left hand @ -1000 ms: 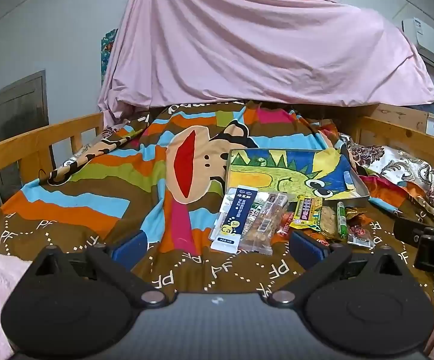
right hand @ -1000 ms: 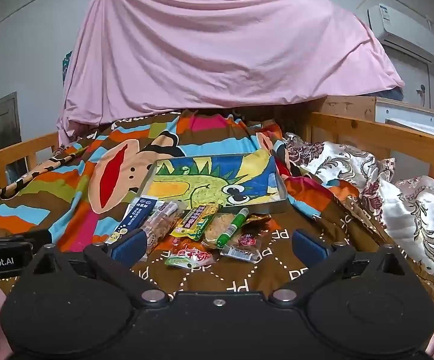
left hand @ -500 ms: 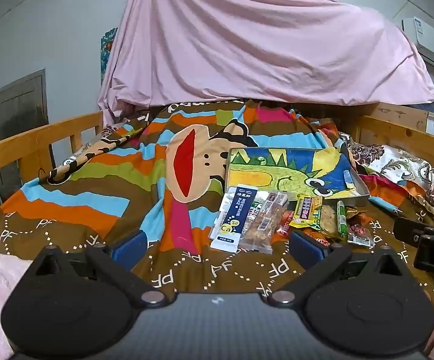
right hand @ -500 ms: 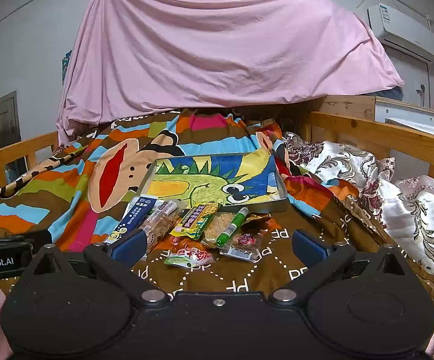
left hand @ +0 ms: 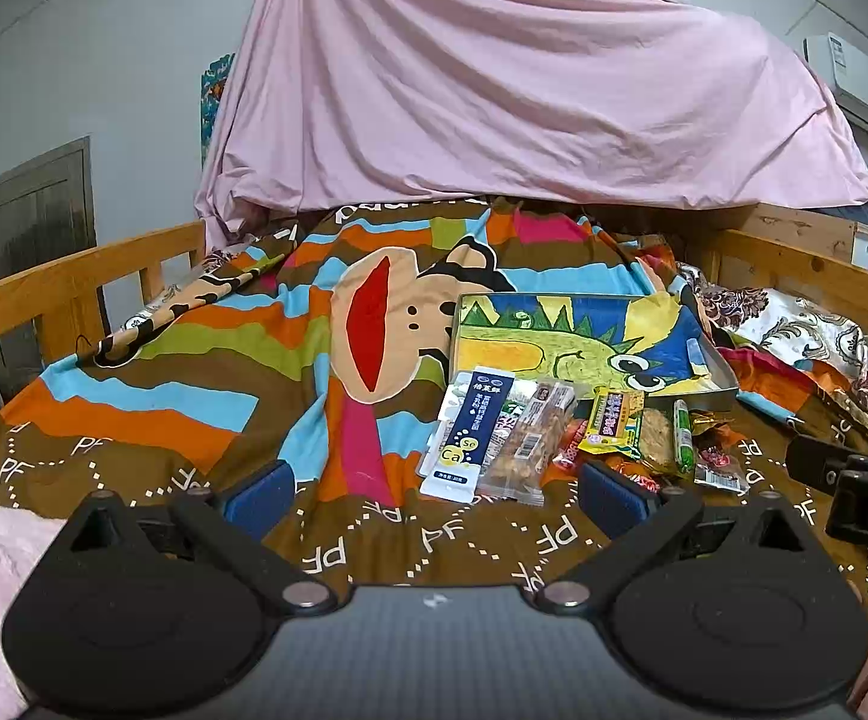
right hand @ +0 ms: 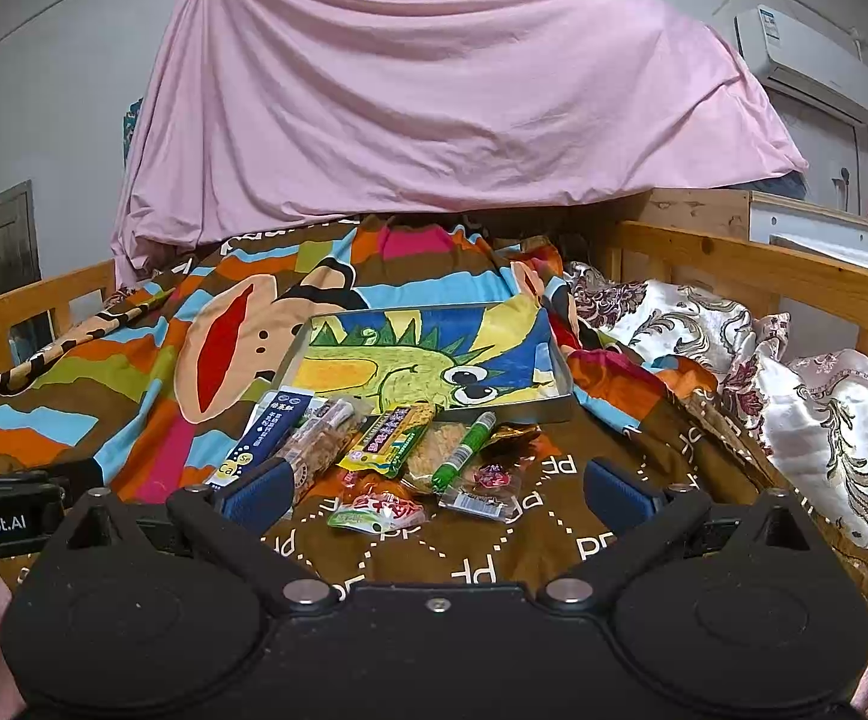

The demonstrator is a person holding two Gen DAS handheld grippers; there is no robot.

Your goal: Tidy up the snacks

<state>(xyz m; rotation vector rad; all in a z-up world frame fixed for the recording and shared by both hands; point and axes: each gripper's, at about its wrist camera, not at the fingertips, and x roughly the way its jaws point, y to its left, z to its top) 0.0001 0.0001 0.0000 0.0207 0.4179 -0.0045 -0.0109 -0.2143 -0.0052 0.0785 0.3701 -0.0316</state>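
Observation:
Several snack packets lie in a loose pile on the bedspread just in front of a metal tray [left hand: 724, 369] [right hand: 559, 360] with a dinosaur picture. They include a dark blue sachet [left hand: 469, 432] [right hand: 263, 441], a clear-wrapped bar [left hand: 529, 438] [right hand: 314, 441], a yellow-green packet [left hand: 613, 423] [right hand: 392, 438] and a green tube [left hand: 681, 435] [right hand: 463, 450]. My left gripper [left hand: 434, 495] is open and empty, just short of the pile. My right gripper [right hand: 434, 489] is open and empty, over the near edge of the pile.
The bed has wooden rails on the left [left hand: 74, 288] and right [right hand: 751, 264]. A pink sheet [right hand: 434, 102] hangs at the far end. A floral quilt [right hand: 793, 378] is bunched at the right. A small red-green packet [right hand: 374, 513] lies nearest.
Both grippers have crept slightly forward towards the snack pile. Both stay open and nothing has been touched.

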